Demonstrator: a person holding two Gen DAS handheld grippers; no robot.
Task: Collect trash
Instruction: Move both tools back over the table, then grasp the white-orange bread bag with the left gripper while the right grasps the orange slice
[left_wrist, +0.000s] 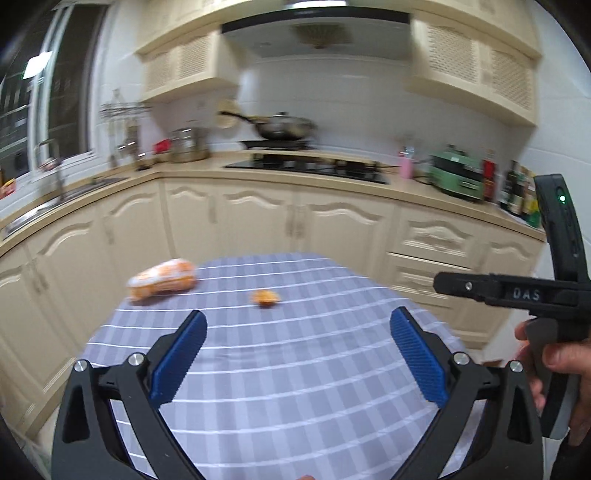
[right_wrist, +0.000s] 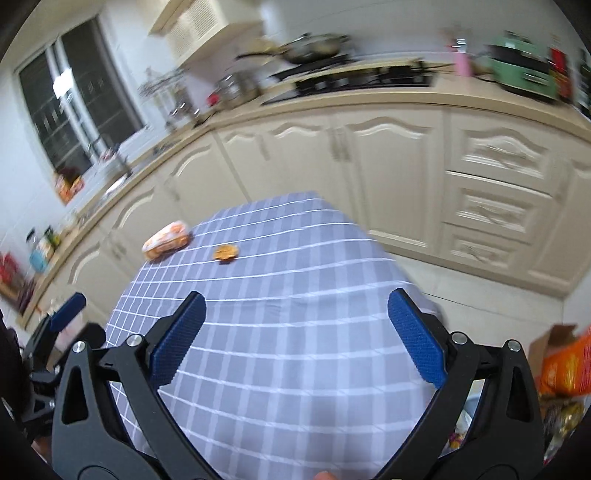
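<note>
Trash sits far up the table (left_wrist: 295, 369) in the left wrist view: an orange wrapper (left_wrist: 162, 283) at centre left and a small orange scrap (left_wrist: 265, 297) just right of it. The left gripper (left_wrist: 298, 356) gapes wide, empty. At right edge a hand (left_wrist: 561, 373) holds the other tool.

In the right wrist view the right gripper (right_wrist: 296, 341) is equally wide and empty, both pieces well beyond it in the middle of the frame (everything blurred). Risk, I judge: reaching fast over a loose cloth could drag it and shift the light scrap.
</note>
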